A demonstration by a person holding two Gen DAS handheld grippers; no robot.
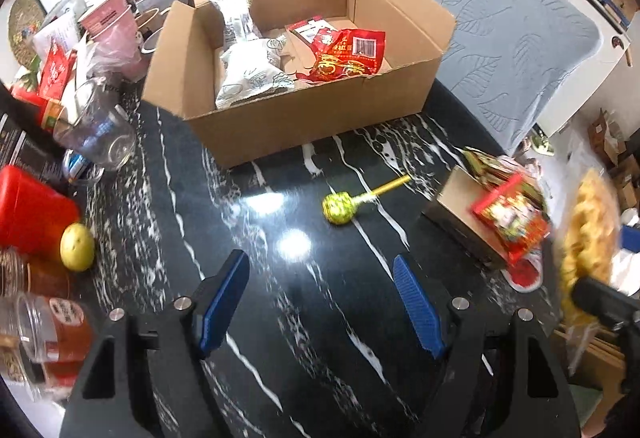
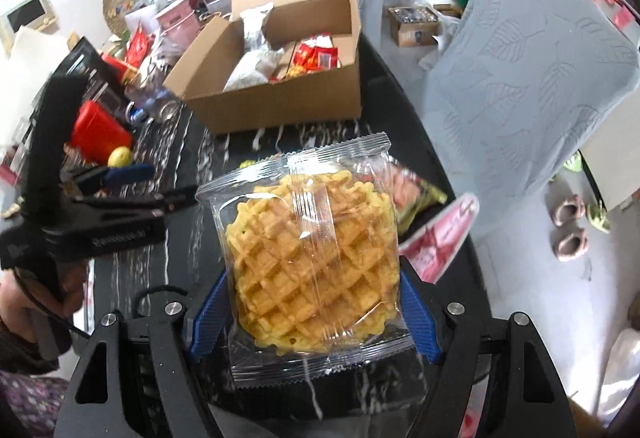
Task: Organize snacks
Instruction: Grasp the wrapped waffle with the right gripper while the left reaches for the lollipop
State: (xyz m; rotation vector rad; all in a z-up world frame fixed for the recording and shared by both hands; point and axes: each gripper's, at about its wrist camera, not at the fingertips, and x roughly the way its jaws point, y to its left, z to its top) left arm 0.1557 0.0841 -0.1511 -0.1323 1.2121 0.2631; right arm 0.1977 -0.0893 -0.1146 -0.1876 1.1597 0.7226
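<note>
An open cardboard box (image 1: pixel 304 117) stands at the back of the black marble table and holds white and red snack packets (image 1: pixel 344 53); it also shows in the right wrist view (image 2: pixel 288 105). My left gripper (image 1: pixel 320 278) is open and empty above the table, short of a green lollipop (image 1: pixel 340 207). My right gripper (image 2: pixel 316 302) is shut on a clear-wrapped waffle packet (image 2: pixel 312 254), held above the table; the packet shows blurred at the right edge of the left wrist view (image 1: pixel 588 230). The left gripper also shows in the right wrist view (image 2: pixel 132 173).
Red and green snack packets (image 1: pixel 508 213) lie on a small box at the right. A lemon (image 1: pixel 77 246), a red container (image 1: pixel 32 213), jars and a glass pitcher (image 1: pixel 96 129) crowd the left edge. A grey covered chair (image 1: pixel 512 45) stands behind the table.
</note>
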